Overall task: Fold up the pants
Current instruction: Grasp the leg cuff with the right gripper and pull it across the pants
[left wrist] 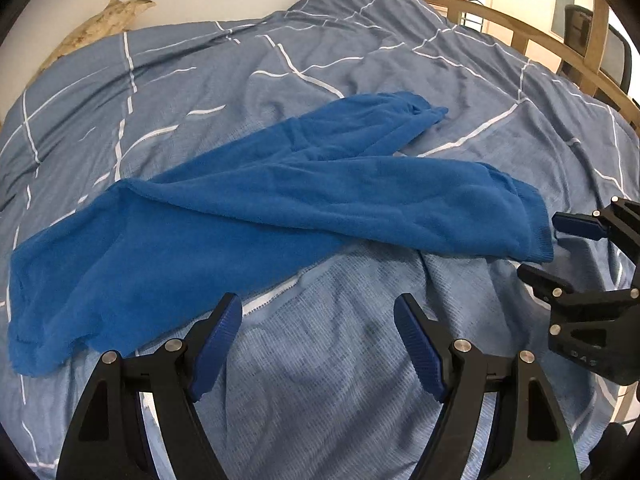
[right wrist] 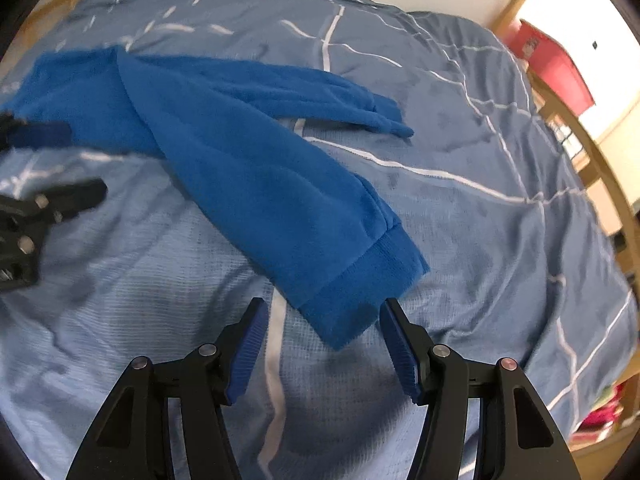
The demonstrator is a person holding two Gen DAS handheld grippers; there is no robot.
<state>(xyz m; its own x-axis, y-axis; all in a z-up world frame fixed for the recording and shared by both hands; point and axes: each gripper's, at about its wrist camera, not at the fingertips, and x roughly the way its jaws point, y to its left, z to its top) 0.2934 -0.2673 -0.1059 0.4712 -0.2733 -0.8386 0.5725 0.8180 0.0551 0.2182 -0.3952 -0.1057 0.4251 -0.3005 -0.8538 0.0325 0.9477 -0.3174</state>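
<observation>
Waistband end of blue pants (left wrist: 208,236) seen only in left wrist view; near cuff (right wrist: 360,280) shown close only in right wrist view. Pants laid on blue duvet (left wrist: 360,360), legs splayed, long axis left to right. Left gripper (left wrist: 318,320) spread, empty. Right gripper (right wrist: 322,316) spread, cuff just ahead, ungrasped.

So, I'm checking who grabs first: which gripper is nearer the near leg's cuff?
Right. The right gripper hangs open just short of the cuff; the left gripper, also open, is off toward the waist end of the pants.
</observation>
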